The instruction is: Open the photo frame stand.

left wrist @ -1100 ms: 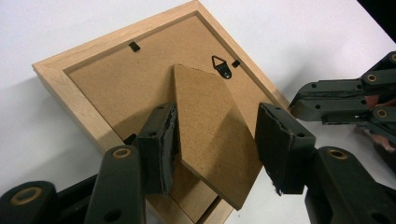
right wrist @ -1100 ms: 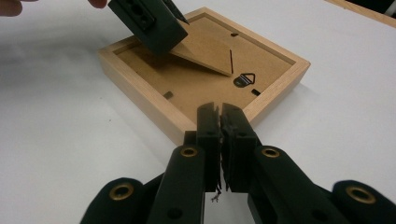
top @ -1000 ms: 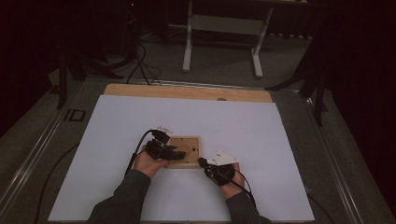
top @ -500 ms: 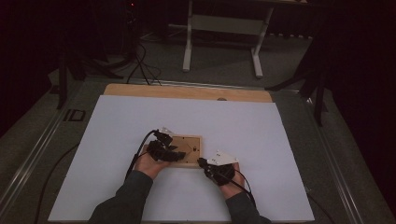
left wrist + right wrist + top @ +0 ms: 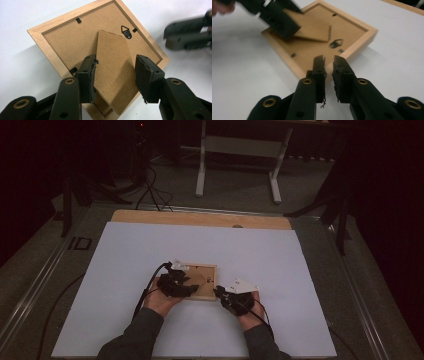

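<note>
Our left gripper (image 5: 115, 75) stood spread astride the cardboard stand flap (image 5: 113, 72) on the back of the wooden picture frame (image 5: 196, 281), pads not pressing. Our right gripper (image 5: 329, 66), jaws just easing apart with a narrow empty gap, hovered at the frame's edge. The frame lay face down on the white table (image 5: 150, 245).

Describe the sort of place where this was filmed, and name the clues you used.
Probably a lab or studio set up for recording, not a home. A table covered by a plain white sheet stands in a dark room, cables trail over the floor, and a bare metal stand sits behind. On the table lies only a wooden picture frame.
</note>
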A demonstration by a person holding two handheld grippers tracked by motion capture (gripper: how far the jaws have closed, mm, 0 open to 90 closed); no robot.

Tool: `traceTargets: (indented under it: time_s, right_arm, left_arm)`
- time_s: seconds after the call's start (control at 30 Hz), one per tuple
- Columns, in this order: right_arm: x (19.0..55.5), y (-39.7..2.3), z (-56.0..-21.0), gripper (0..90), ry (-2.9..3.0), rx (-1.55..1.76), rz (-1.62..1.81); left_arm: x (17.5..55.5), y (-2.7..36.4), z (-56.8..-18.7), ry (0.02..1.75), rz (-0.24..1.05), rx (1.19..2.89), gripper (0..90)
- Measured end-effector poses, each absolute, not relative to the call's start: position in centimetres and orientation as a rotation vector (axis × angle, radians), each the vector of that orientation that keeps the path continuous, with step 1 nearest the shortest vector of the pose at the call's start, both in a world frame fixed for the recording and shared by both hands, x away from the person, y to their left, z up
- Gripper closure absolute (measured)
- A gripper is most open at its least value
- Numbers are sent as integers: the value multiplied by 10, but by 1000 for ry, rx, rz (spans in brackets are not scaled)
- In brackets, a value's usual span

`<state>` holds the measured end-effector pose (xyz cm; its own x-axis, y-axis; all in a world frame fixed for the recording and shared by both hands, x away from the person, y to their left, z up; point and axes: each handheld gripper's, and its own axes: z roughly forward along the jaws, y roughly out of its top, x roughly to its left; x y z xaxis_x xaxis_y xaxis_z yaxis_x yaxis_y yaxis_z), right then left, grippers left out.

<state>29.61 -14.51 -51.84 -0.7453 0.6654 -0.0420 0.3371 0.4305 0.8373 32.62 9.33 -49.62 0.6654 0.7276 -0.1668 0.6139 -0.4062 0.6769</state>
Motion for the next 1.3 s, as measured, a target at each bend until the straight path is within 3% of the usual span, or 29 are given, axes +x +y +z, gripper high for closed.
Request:
traceTargets:
  time_s: [0.23, 0.73, 1.03, 1.3]
  right_arm:
    - [310, -158, -504, 724, 2292, 952, 1266]
    - [361, -145, -495, 442, 2440, 1099, 1287]
    - [378, -145, -511, 378, 2502, 1227, 1407]
    - [376, -146, -509, 392, 2503, 1195, 1409]
  left_arm:
    - [318, 93, -498, 997, 258, 2135, 533]
    - [302, 94, -503, 887, 387, 2121, 532]
    - [296, 95, -505, 823, 440, 2122, 531]
    - [302, 102, -505, 826, 322, 2112, 533]
